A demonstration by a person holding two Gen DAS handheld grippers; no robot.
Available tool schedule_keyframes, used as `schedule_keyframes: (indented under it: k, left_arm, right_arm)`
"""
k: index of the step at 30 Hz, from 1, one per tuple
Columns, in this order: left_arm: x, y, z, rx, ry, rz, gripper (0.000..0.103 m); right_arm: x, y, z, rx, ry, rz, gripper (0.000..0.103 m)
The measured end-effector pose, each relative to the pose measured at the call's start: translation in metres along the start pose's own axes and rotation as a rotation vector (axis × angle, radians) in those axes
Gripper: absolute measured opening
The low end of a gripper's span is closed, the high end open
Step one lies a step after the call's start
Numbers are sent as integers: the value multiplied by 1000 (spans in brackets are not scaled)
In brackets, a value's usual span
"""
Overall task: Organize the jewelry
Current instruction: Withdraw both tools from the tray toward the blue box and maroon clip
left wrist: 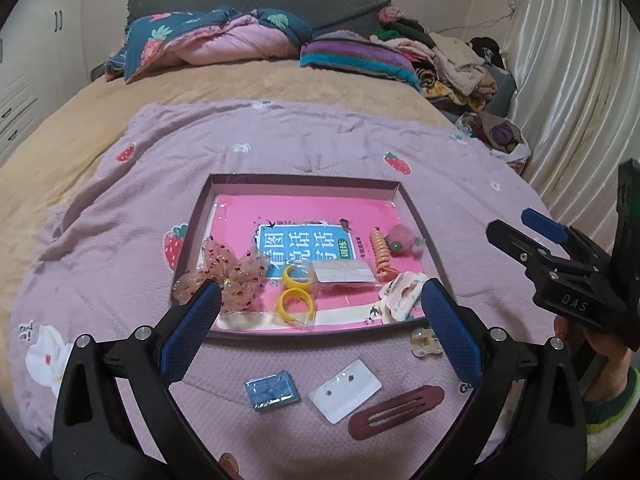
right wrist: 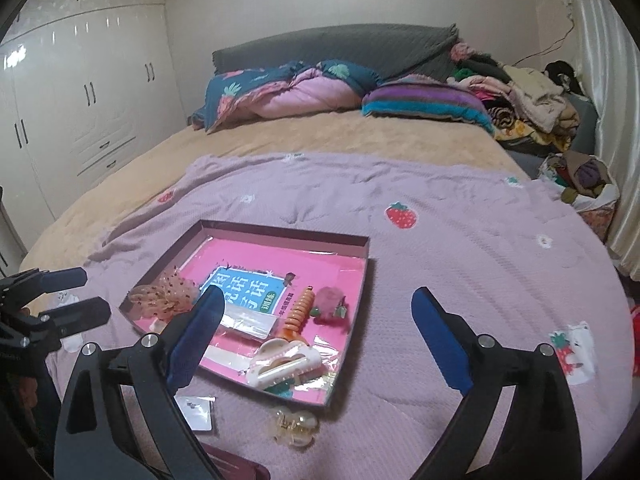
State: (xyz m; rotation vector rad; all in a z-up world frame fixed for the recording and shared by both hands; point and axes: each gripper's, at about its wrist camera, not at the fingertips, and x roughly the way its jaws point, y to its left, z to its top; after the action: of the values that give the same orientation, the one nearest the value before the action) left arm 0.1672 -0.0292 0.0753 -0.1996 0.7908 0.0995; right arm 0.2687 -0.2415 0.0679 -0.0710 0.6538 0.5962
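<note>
A shallow box tray (left wrist: 304, 179) (right wrist: 366, 276) with a pink book lining lies on the lilac blanket. It holds a beige mesh bow (left wrist: 228, 276), two yellow rings in a bag (left wrist: 296, 292), an orange spiral clip (left wrist: 380, 254) (right wrist: 298, 312), a pink pompom (left wrist: 400, 236) and a cream claw clip (left wrist: 400, 296) (right wrist: 284, 364). On the blanket in front lie a blue earring case (left wrist: 272, 390), a white earring card (left wrist: 346, 394) (right wrist: 196, 410), a maroon snap clip (left wrist: 396, 410) and a clear claw clip (left wrist: 426, 342) (right wrist: 294, 426). My left gripper (left wrist: 320, 312) is open and empty above them. My right gripper (right wrist: 318, 316) is open and empty over the tray's right edge.
The bed carries a tan sheet, a folded quilt (left wrist: 208, 44), a striped pillow (left wrist: 356, 56) and a heap of clothes (left wrist: 452, 60) at the back right. Curtains (left wrist: 576, 80) hang on the right. White wardrobes (right wrist: 80, 92) stand on the left.
</note>
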Motion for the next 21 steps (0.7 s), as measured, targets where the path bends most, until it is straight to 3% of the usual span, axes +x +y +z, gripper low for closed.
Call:
schedule_keyframes:
  k: [9, 21]
  left_arm:
    - [-24, 8, -4, -22, -38, -35, 93]
    - [-57, 30, -13, -50, -94, -45, 93]
  right_arm:
    - [-47, 0, -3, 18, -71, -38, 97]
    - [-85, 20, -5, -2, -103, -44, 98]
